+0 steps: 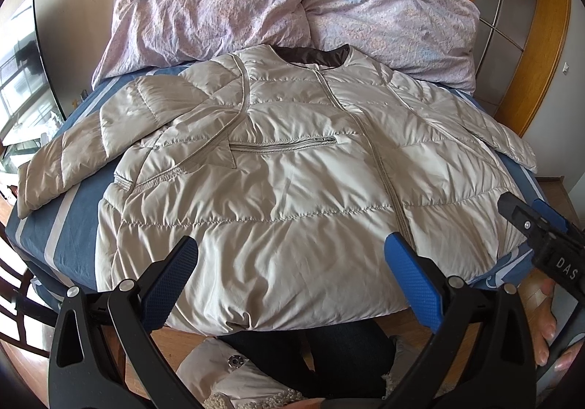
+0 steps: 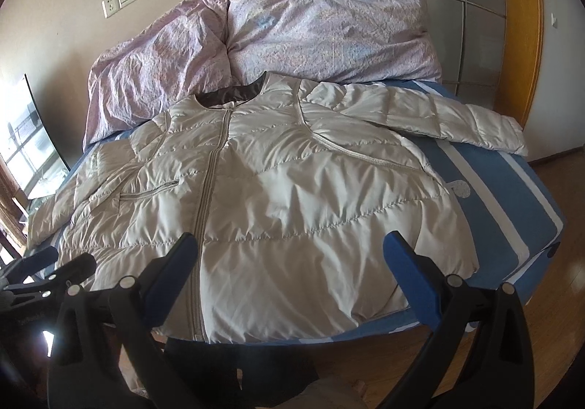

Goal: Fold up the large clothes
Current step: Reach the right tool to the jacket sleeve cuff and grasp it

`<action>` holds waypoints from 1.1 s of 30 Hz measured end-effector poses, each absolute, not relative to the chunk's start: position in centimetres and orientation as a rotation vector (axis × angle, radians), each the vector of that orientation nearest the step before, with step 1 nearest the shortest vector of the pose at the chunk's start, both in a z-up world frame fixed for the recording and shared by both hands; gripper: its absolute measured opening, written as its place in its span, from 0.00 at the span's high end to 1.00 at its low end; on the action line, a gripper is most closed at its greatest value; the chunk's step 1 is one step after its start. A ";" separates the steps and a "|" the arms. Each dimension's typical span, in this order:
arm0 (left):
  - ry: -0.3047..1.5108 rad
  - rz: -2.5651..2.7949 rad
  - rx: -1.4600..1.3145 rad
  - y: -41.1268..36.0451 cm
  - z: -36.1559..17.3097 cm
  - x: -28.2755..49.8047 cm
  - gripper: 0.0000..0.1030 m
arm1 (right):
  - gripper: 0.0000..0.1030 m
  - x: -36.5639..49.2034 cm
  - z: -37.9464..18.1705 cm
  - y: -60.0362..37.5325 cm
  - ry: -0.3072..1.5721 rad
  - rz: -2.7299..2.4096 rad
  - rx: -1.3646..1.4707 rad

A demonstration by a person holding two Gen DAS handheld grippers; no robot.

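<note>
Jacket (image 1: 292, 167): pale beige puffer, laid face up and zipped on the blue striped bed sheet (image 1: 76, 204), collar toward the far end, hem hanging a bit over the near edge.

Left wrist view: this one gets the chest pocket zip (image 1: 285, 144) nice and clear, plus the sleeve (image 1: 73, 156) on the left of frame, bent at the elbow and running out over the sheet. Also shows a bit of another pale garment (image 1: 226, 372) with a metal snap on the floor below the bed edge, and dark trousers next to it.

Left gripper (image 1: 292, 262): fingers spread wide, nothing between them, hovering over the hem area, not touching fabric as far as I can see.

Right gripper from here (image 1: 541, 226): pokes in at the right edge near the jacket's lower corner, person's bare fingers behind it. Can't judge its gap from this angle.

Right wrist view: shows the other sleeve (image 2: 457, 124) stretched straight out toward the bed's right side, which the left view mostly cuts off. Wall socket and switch (image 2: 120, 1) only show up here too.

Right gripper (image 2: 292, 255): fingers wide apart, holding nothing, above the lower front of the jacket.

Around: crumpled lilac duvet (image 2: 292, 29) piled right behind the collar, touching it. Wooden door frame (image 2: 523, 25) to the right, TV screen (image 1: 25, 54) at the left.
</note>
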State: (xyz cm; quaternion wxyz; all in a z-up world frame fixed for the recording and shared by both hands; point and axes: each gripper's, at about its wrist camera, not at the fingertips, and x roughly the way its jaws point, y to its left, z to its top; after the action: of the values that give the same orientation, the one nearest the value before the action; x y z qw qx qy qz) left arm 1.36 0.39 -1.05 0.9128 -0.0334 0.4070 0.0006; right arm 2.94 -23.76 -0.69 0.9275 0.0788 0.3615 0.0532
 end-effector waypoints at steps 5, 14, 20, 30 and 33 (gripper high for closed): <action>0.866 -0.058 -0.093 0.8 -1.2 3.6 0.01 | 0.02 5.3 -1.4 -27.8 0.743 0.096 0.343; 0.906 -0.131 -0.130 2.3 -0.1 10.4 0.01 | 0.02 11.4 -1.4 -39.2 0.730 -0.136 0.638; 0.873 -0.137 -0.014 1.4 1.2 15.1 0.01 | 0.14 16.6 -4.1 -48.7 0.737 -0.212 0.952; 0.773 -0.188 -0.029 0.2 2.5 21.8 0.01 | 0.42 19.6 -10.3 -57.1 0.739 -0.401 1.228; 0.808 -0.199 -0.037 -0.2 1.6 23.6 0.01 | 0.48 20.0 -10.9 -58.4 0.711 -0.423 1.245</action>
State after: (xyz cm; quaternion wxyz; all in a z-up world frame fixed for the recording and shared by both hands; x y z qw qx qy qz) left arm 23.58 -0.24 1.58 0.9146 -0.0179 0.3924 -0.0966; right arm 19.96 -58.38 -10.91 0.7334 0.5663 0.3231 -0.1925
